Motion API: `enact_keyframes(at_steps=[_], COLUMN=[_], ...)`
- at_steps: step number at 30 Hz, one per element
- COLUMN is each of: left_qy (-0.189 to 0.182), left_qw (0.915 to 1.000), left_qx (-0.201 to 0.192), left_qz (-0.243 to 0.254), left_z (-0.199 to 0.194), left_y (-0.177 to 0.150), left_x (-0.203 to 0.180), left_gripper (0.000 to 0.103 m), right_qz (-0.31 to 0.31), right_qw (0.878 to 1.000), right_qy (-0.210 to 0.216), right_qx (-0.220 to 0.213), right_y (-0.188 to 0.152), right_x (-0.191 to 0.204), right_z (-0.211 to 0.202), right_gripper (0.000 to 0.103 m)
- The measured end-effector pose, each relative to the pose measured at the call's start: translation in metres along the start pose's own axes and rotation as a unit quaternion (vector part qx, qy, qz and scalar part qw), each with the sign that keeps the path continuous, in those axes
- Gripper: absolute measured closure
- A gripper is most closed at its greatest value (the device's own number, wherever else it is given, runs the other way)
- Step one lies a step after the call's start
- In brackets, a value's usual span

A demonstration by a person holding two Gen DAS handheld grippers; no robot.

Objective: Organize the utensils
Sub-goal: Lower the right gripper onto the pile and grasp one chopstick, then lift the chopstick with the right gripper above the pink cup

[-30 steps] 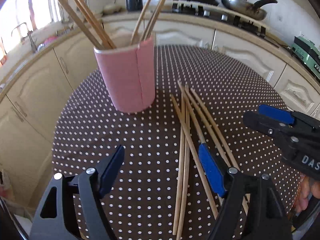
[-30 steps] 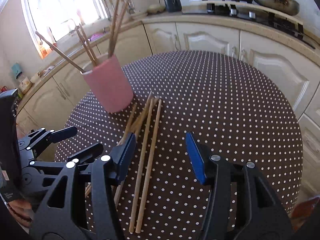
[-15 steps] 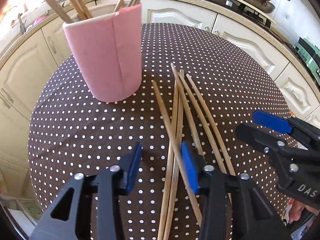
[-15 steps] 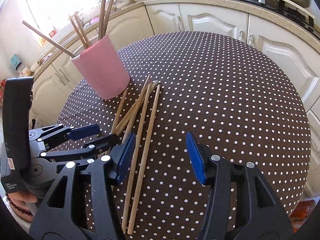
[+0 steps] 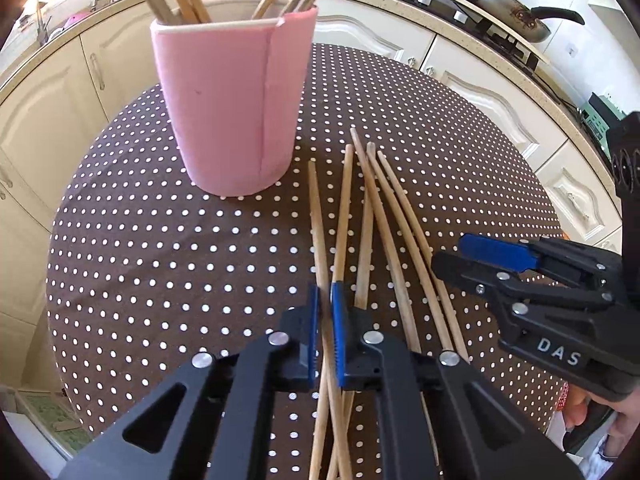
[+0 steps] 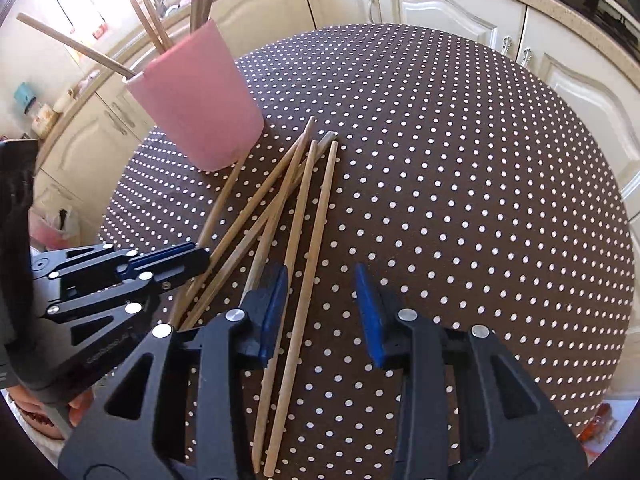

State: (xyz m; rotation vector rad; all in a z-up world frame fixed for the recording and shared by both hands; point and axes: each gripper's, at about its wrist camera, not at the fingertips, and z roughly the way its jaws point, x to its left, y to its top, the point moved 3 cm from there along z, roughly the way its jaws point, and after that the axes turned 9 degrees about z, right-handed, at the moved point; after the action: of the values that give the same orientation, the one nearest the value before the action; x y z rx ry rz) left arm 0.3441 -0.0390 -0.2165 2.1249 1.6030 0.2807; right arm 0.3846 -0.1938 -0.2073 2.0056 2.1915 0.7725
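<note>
While pale wooden chopsticks (image 5: 376, 216) lie fanned beside the pink holder (image 5: 232, 108), the left gripper (image 5: 325, 334) pinches seemingly one. The right gripper (image 6: 322, 312) is closing, unclamped, around two above the dotted brown tablecloth (image 6: 460, 184); cream cabinets (image 6: 440, 8) stand behind.

Both black plastic grippers carry blue pads, silver rivets; the right gripper (image 5: 472, 256) reads "DAS"

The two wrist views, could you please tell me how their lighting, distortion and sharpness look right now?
Left wrist view: strong fisheye bending of the counter, dark corners, window glare washing out the top left; the chopsticks and pink cup are sharp. Right wrist view: the same curved edges, blown-out window behind the cup, and sunlight making the tablecloth bright, with crisp dots.
</note>
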Motion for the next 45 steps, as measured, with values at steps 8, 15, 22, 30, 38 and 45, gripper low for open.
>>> enact_keyframes(at_steps=[8, 15, 22, 30, 38, 45], left_qy=[0.005, 0.008, 0.012, 0.037, 0.061, 0.074], left_qw=[0.9999, 0.9999, 0.9996, 0.9992, 0.9980, 0.9965], left_qx=[-0.004, -0.011, -0.023, -0.016, 0.011, 0.026], left_qz=[-0.009, -0.010, -0.005, -0.007, 0.012, 0.029], left_z=[-0.009, -0.015, -0.025, -0.034, -0.024, -0.008], left_y=[-0.006, -0.005, -0.001, -0.006, -0.007, -0.008], left_x=[0.015, 0.018, 0.006, 0.010, 0.009, -0.001], left_gripper=[0.096, 0.096, 0.098, 0.098, 0.072, 0.075], right_qz=[-0.037, -0.078, -0.058, -0.044, -0.044, -0.045], right_qw=[0.997, 0.992, 0.996, 0.998, 0.998, 0.998], right_qy=[-0.062, -0.092, -0.068, -0.038, -0.030, -0.029], right_qx=[0.020, 0.035, 0.026, 0.013, 0.022, 0.028], right_y=[0.007, 0.007, 0.005, -0.006, -0.019, -0.021], right_x=[0.021, 0.051, 0.047, 0.030, 0.029, 0.028], right_z=[0.016, 0.028, 0.023, 0.003, -0.003, 0.004], right_gripper=[0.071, 0.091, 0.097, 0.097, 0.097, 0.097])
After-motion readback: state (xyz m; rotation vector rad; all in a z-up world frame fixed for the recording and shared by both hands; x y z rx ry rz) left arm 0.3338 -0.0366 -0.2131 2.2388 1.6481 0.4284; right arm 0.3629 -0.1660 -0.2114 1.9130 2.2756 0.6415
